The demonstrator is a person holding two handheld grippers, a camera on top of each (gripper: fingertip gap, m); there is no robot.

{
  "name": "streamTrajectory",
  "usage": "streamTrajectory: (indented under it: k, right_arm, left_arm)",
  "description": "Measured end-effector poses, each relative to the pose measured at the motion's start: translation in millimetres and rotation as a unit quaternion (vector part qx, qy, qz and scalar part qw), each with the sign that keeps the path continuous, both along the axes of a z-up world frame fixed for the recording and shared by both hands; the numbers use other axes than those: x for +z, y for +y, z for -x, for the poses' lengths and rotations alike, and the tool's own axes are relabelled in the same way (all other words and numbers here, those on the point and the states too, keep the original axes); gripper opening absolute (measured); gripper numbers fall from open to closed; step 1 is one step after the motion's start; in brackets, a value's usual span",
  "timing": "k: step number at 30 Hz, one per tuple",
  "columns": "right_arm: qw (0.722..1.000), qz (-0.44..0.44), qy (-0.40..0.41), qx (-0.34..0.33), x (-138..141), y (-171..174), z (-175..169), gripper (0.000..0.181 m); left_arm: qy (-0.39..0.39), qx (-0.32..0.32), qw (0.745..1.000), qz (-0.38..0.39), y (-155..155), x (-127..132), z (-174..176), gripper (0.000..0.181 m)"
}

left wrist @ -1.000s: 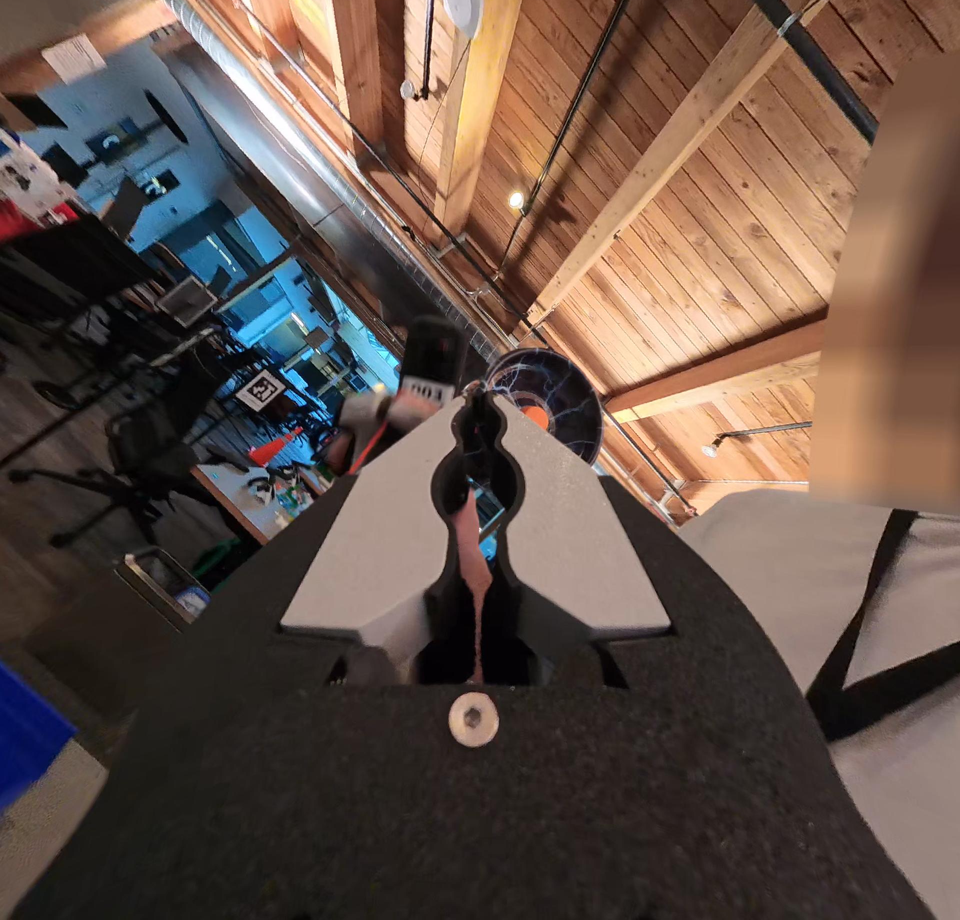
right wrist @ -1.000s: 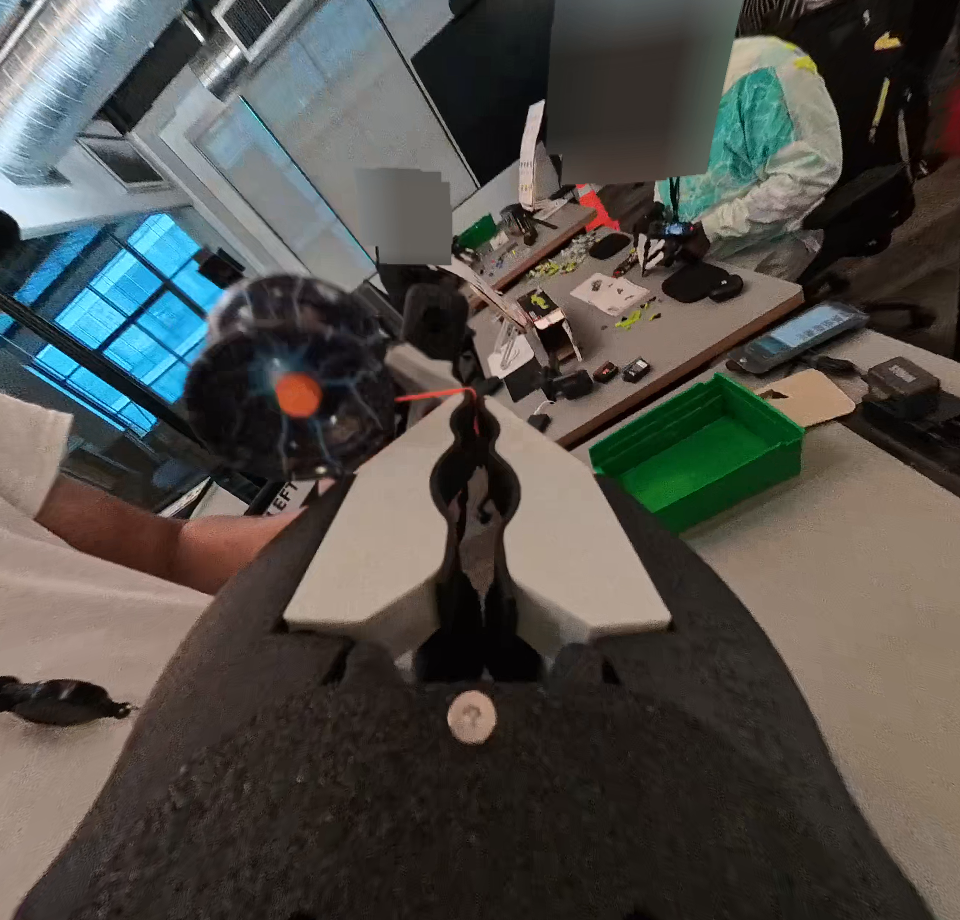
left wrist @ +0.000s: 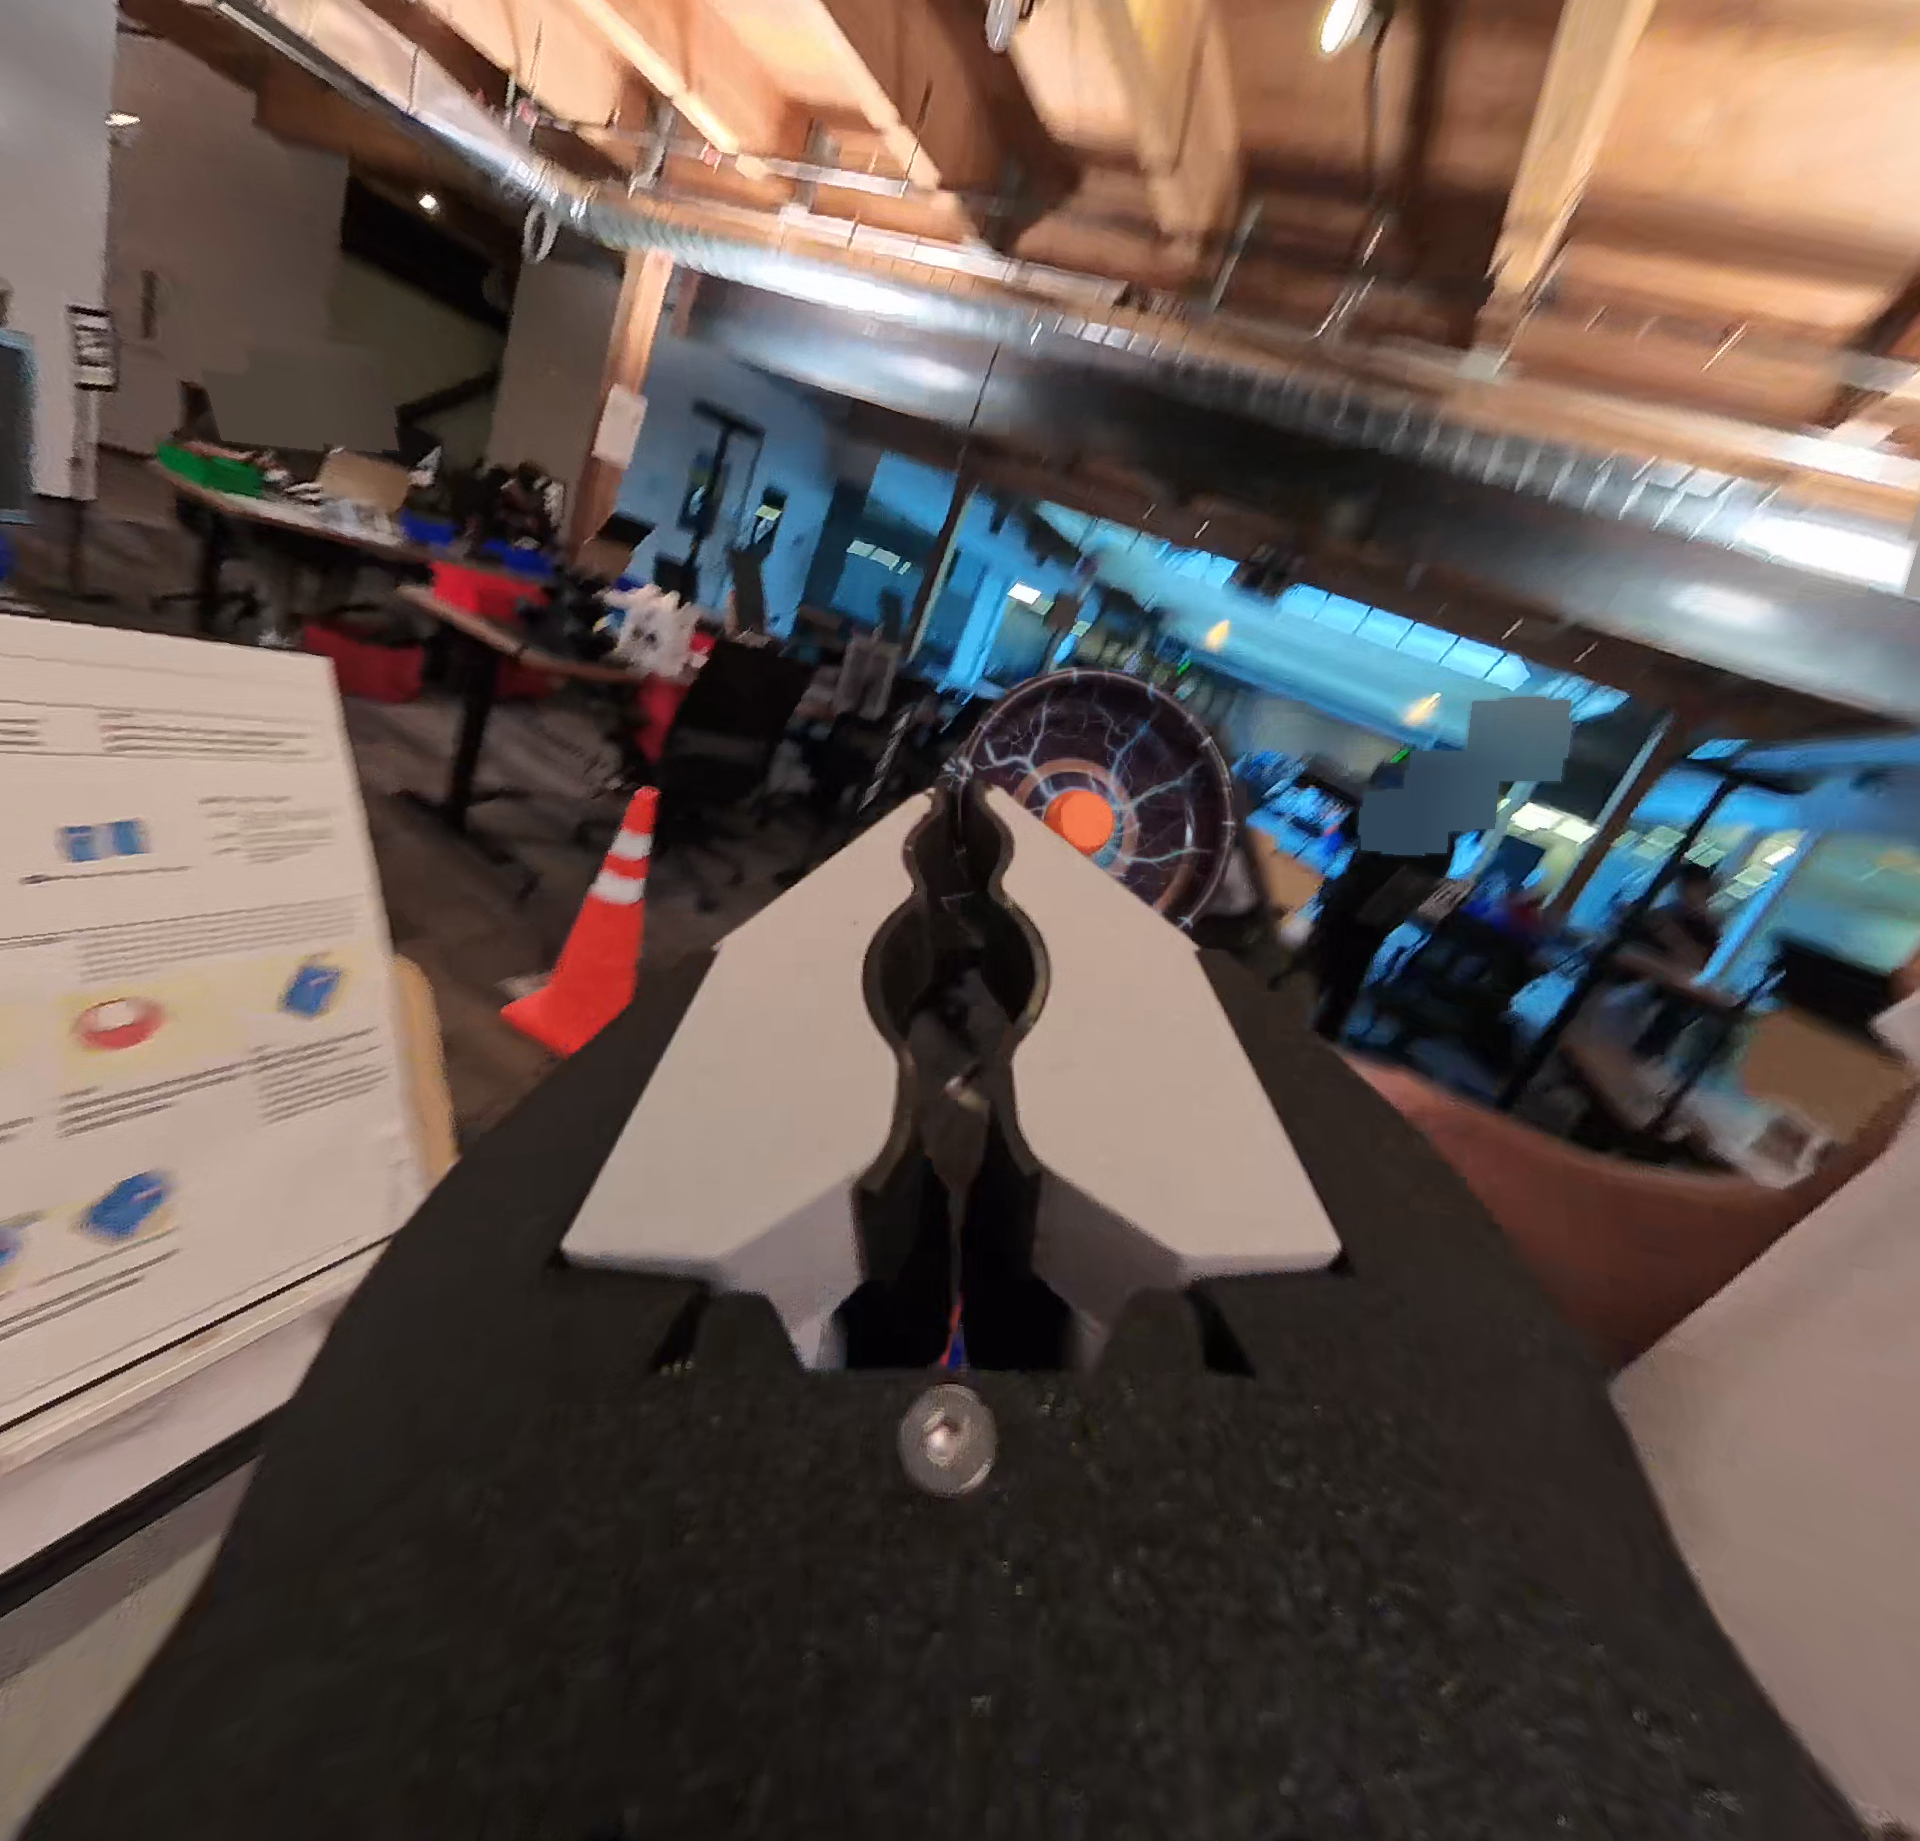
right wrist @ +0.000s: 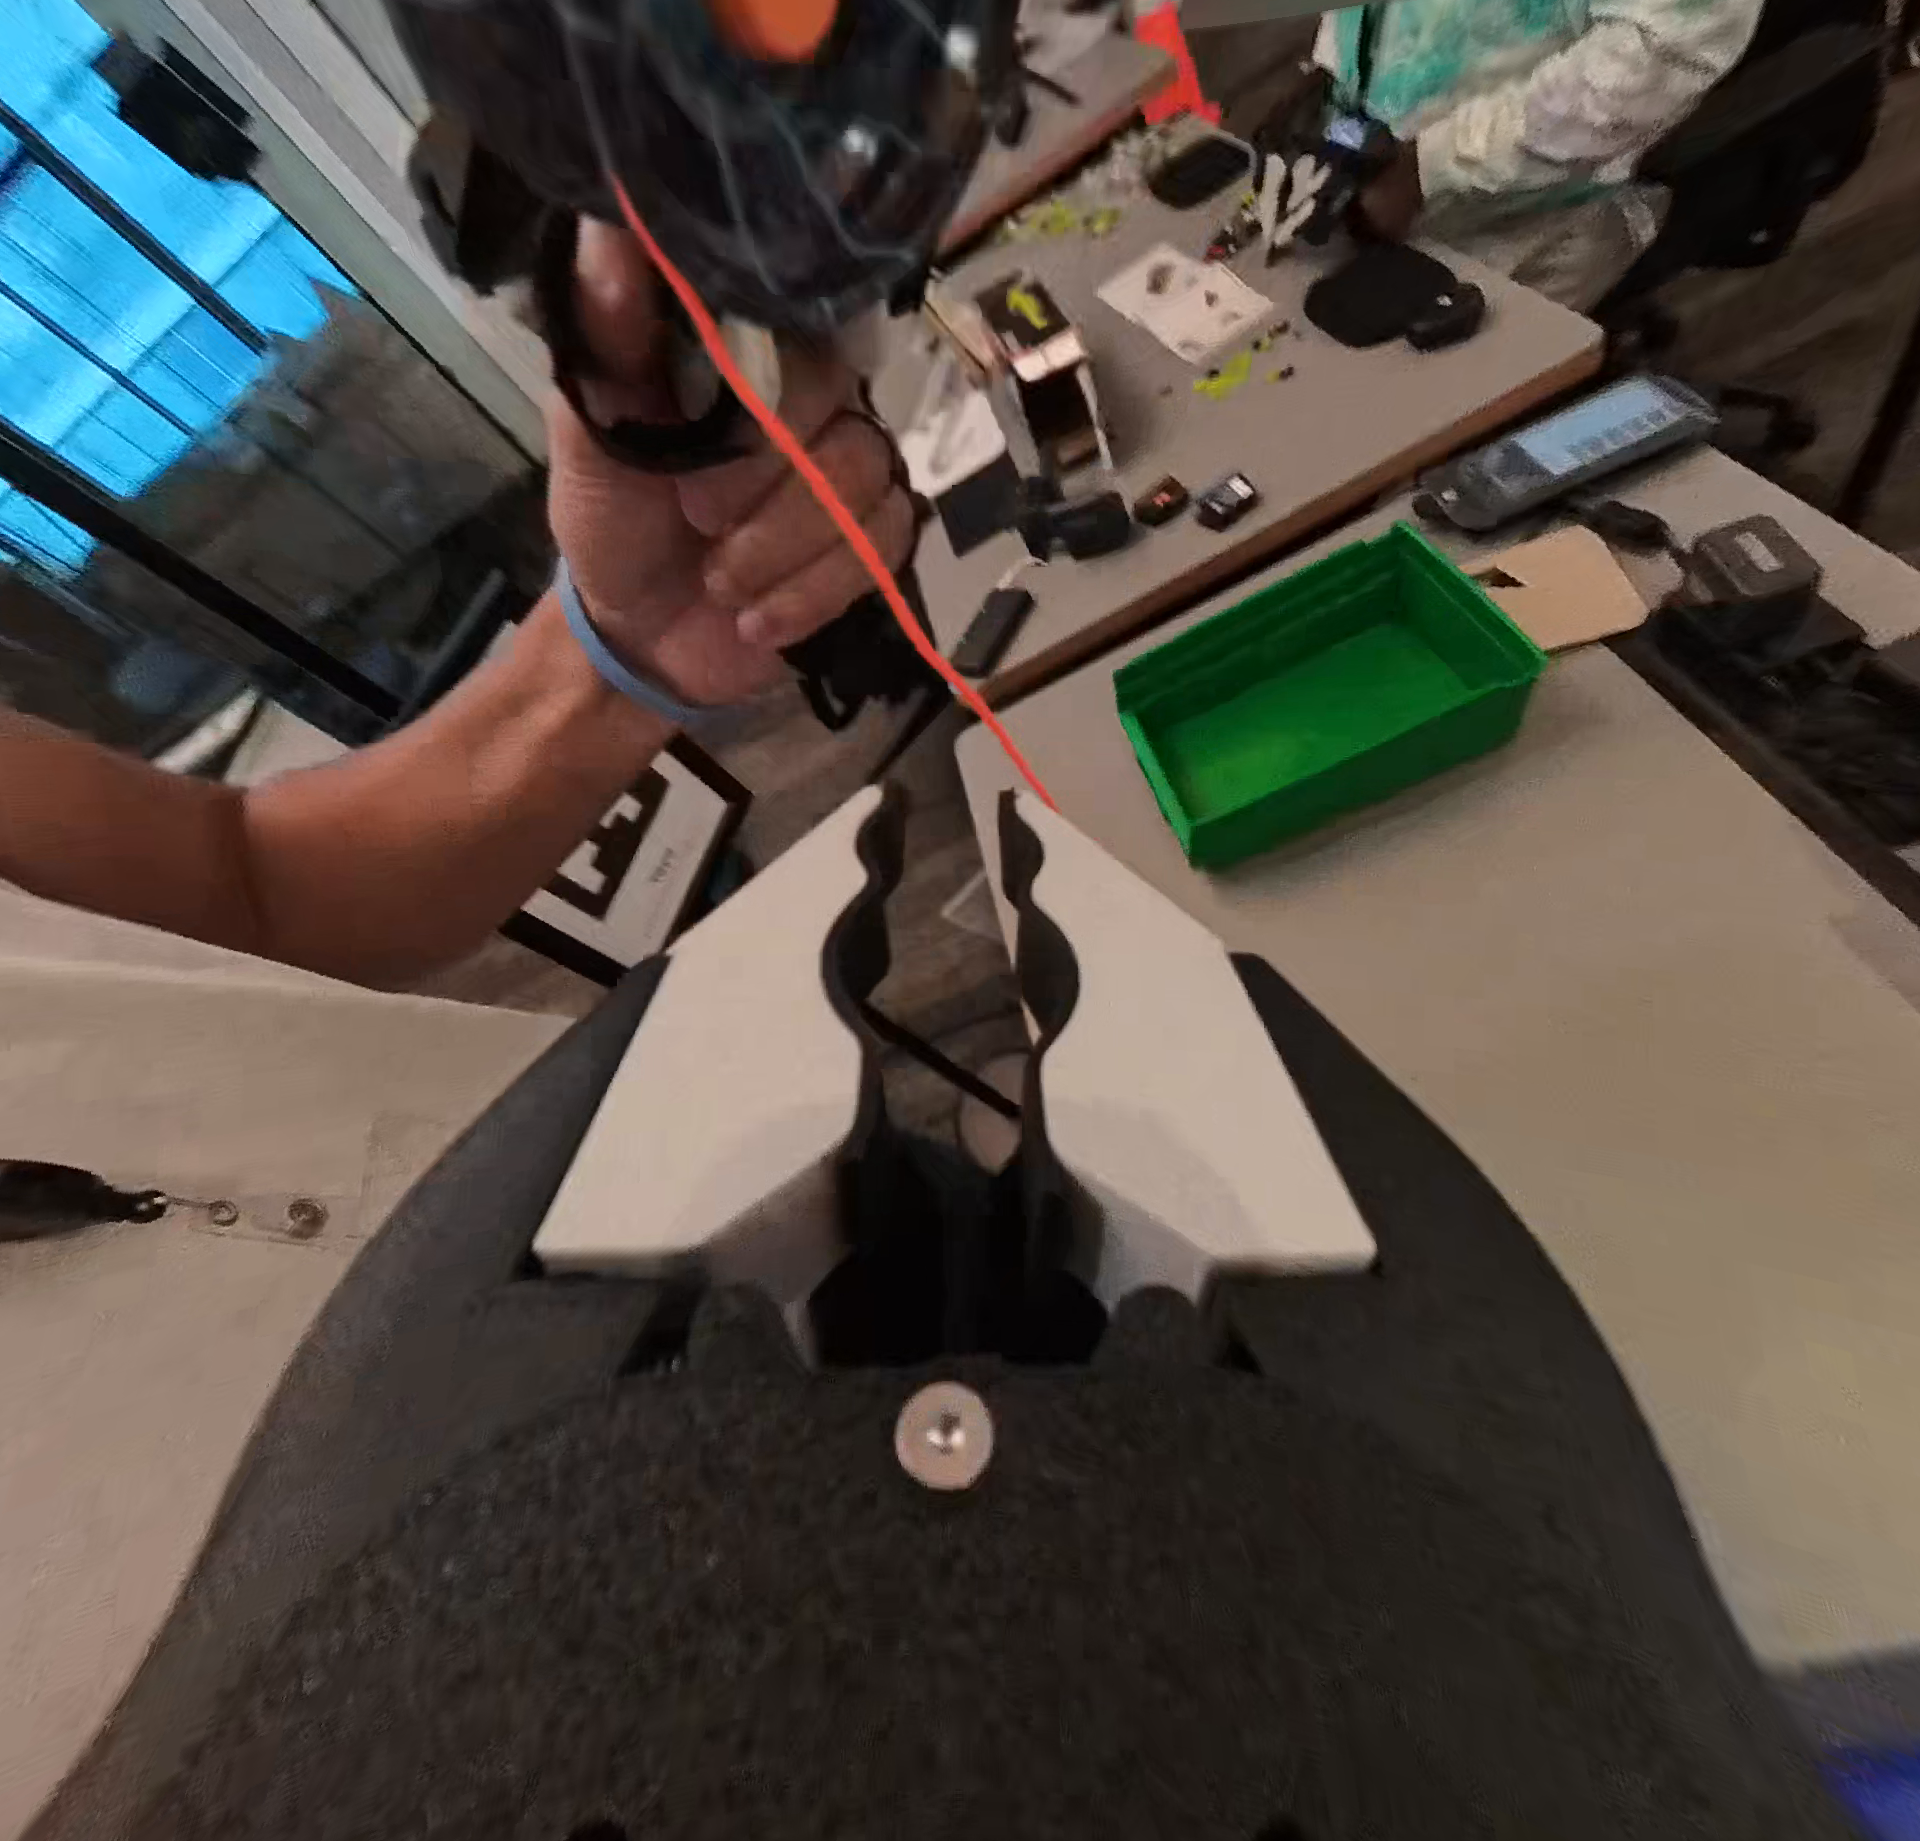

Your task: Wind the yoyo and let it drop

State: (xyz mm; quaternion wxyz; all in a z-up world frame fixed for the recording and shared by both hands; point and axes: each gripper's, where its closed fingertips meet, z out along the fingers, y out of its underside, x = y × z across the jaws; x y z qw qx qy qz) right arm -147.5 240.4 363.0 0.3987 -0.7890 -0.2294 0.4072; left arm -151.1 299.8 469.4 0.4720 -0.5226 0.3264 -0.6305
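yoyo [right wrist: 727, 77] top cropped; ceiling [left wrist: 1143, 129] blurred — smeared

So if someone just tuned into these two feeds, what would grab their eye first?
Probably the dark yoyo with its orange hub, sitting just past the shut left gripper at the centre of the left view. In the right view the orange string slants from the yoyo down to the open right gripper, crossing a hand. The green bin on the table at right also stands out.
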Motion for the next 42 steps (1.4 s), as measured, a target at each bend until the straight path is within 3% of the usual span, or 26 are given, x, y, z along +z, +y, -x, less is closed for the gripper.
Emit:
streamTrajectory:
  k: [4, 6, 9, 14, 18, 22, 25, 29, 32, 35, 37, 40, 42]
  right_arm:
    - [0.977, 0.013, 0.207, 0.042, 24, -15, -2, 0.028]
    - [0.968, -0.004, 0.249, 0.037, 34, -22, -14, 0.036]
    - [0.98, -0.066, 0.185, 0.029, 35, -22, -12, 0.044]
    - [0.986, -0.099, 0.109, 0.072, 20, -5, 34, 0.045]
    - [0.994, -0.09, 0.05, 0.044, -32, 36, 38, 0.039]
    - [0.994, -0.061, 0.09, 0.026, -49, 43, 24, 0.039]
    - [0.99, -0.04, 0.134, 0.018, -47, 44, 14, 0.038]
    - [0.955, 0.057, 0.289, 0.043, -25, 35, 6, 0.047]
    - [0.907, 0.116, 0.403, 0.046, -5, 36, -2, 0.053]
    - [0.871, 0.162, 0.461, 0.041, 0, 42, -6, 0.05]
    - [0.856, 0.187, 0.48, 0.044, 1, 44, -5, 0.039]
    - [0.846, 0.198, 0.492, 0.057, 9, 47, -2, 0.003]
    - [0.85, 0.189, 0.49, 0.055, 17, 52, -6, 0.0]
  left_arm:
    - [-0.075, -0.044, 0.995, 0.054, 0, 16, 4, 0.0]
    - [-0.09, -0.059, 0.992, 0.07, 0, 17, 4, 0.0]
    - [-0.112, -0.078, 0.986, 0.094, -1, 20, 5, 0.0]
    - [-0.125, -0.101, 0.98, 0.115, -7, 25, 3, 0.0]
    - [-0.139, -0.115, 0.976, 0.124, -11, 32, 4, 0.0]
    - [-0.152, -0.124, 0.973, 0.125, -13, 41, 7, 0.0]
    - [-0.15, -0.128, 0.973, 0.124, -14, 42, 6, 0.0]
    - [-0.151, -0.141, 0.97, 0.131, -18, 38, 3, 0.0]
    - [-0.146, -0.163, 0.966, 0.134, -27, 33, 1, 0.0]
    - [-0.137, -0.183, 0.964, 0.135, -38, 24, 1, 0.0]
    - [-0.133, -0.195, 0.962, 0.14, -45, 18, 2, 0.0]
    - [-0.113, -0.202, 0.963, 0.139, -55, 5, 3, 0.0]
    - [-0.097, -0.2, 0.965, 0.139, -59, -5, 5, 0.0]
